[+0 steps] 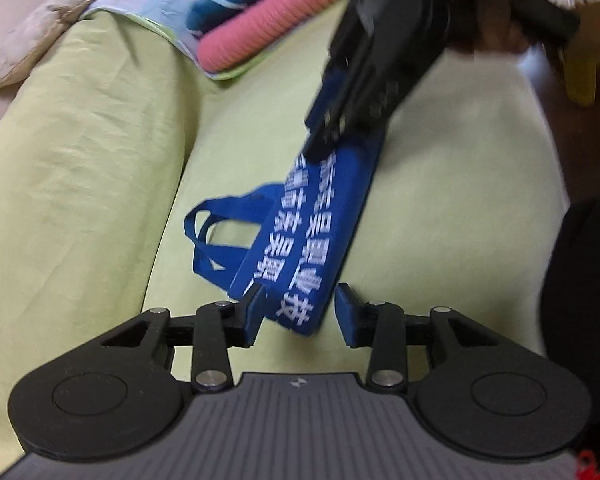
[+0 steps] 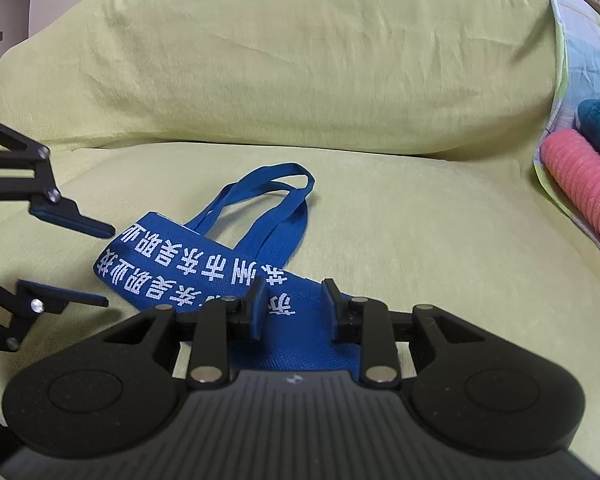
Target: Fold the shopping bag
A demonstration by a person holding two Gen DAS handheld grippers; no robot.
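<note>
Clearly at risk of springing open: blue shopping bag (image 2: 204, 276) folded narrow on sofa cushion (image 2: 420, 248), left claw (image 1: 298, 312) and right claw (image 2: 294, 308) both apart, clamping nothing.

– What's carrying everything?
– A sofa seat (image 2: 420, 240) covered in yellow-green fabric.
– And lying on it?
– A blue shopping bag (image 2: 204, 268) folded into a narrow strip, handles (image 2: 276, 188) toward the backrest, and a pastel checked cloth (image 2: 580, 60) off to one side.
</note>
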